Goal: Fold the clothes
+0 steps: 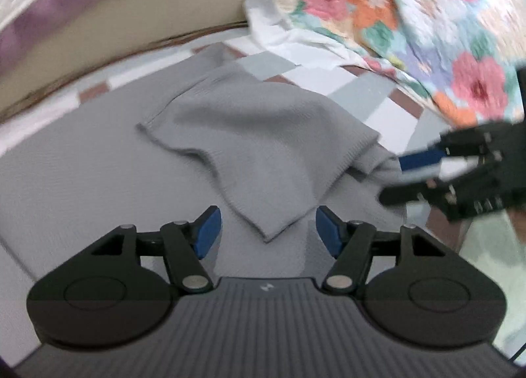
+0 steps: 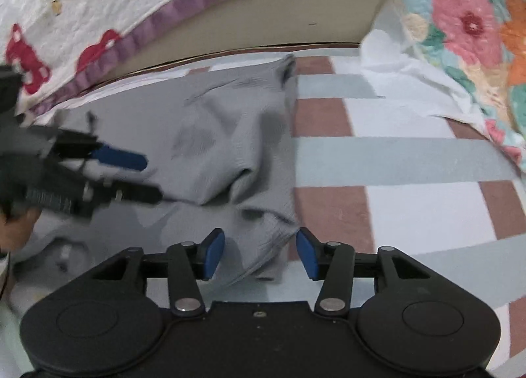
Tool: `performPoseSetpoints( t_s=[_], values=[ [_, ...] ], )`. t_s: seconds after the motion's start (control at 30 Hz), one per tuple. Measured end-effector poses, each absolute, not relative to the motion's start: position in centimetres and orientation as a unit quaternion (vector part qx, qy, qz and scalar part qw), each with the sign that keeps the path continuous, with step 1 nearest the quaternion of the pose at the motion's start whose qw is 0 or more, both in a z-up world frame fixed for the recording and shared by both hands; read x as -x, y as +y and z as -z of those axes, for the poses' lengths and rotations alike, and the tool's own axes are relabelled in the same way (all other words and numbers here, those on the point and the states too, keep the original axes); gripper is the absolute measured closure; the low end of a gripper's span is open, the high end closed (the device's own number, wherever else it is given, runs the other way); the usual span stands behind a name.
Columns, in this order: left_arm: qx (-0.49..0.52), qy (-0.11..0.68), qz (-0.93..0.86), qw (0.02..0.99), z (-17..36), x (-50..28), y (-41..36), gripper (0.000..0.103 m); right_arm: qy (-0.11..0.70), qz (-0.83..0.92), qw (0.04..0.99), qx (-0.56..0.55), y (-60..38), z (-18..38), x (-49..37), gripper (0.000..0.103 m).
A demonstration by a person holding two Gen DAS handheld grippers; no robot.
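A grey knit garment [image 1: 263,134] lies rumpled and partly folded over on a checked bedsheet [image 1: 355,95]. My left gripper [image 1: 269,231] is open, and a pointed corner of the grey cloth lies between its blue pads [image 1: 207,233] without being pinched. The right gripper [image 1: 399,177] comes in from the right at the garment's edge. In the right wrist view the garment [image 2: 223,134] fills the left half. My right gripper [image 2: 260,254] is open over the cloth's right-hand edge. The left gripper [image 2: 151,178] reaches in from the left above the cloth, and a hand [image 2: 14,226] holds it.
A floral quilt [image 1: 411,9] is heaped at the back right, its white lining spilling onto the sheet. A white quilt with a purple border [image 2: 98,16] hangs at the back left above a beige panel [image 2: 263,22]. Bare checked sheet [image 2: 411,180] lies to the garment's right.
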State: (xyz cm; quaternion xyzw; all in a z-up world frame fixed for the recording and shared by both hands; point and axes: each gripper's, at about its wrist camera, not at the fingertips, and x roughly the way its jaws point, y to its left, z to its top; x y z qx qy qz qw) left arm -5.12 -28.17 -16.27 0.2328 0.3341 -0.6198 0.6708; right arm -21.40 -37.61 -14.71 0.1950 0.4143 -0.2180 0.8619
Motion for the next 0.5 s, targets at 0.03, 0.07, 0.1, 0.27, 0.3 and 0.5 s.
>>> performPoseSetpoints(
  t_s=[0.03, 0.07, 0.1, 0.27, 0.3, 0.5],
  values=[
    [-0.271, 0.305, 0.612, 0.678, 16.5, 6.1, -28.6, 0.038, 0.419, 0.233, 0.857, -0.189, -37.7, 15.0, 21.3, 0.049],
    [-0.297, 0.276, 0.606, 0.684, 16.8, 6.9, -29.0, 0.038, 0.422, 0.244, 0.853, -0.187, -37.7, 15.4, 21.3, 0.049],
    [-0.318, 0.249, 0.602, 0.689, 17.1, 7.5, -29.4, 0.038, 0.417, 0.247, 0.852, -0.198, -37.9, 15.7, 21.4, 0.051],
    [-0.311, 0.255, 0.606, 0.686, 15.9, 6.7, -29.7, 0.099, 0.386, 0.255, 0.857, -0.227, -38.2, 16.1, 21.5, 0.089],
    [-0.316, 0.244, 0.592, 0.7, 15.4, 6.4, -29.6, 0.099, 0.39, 0.254, 0.858, -0.217, -38.0, 16.0, 21.3, 0.09],
    [-0.226, 0.248, 0.564, 0.754, 10.0, 1.2, -25.0, 0.099, 0.403, 0.259, 0.86, -0.177, -36.9, 15.8, 21.0, 0.092]
  ],
)
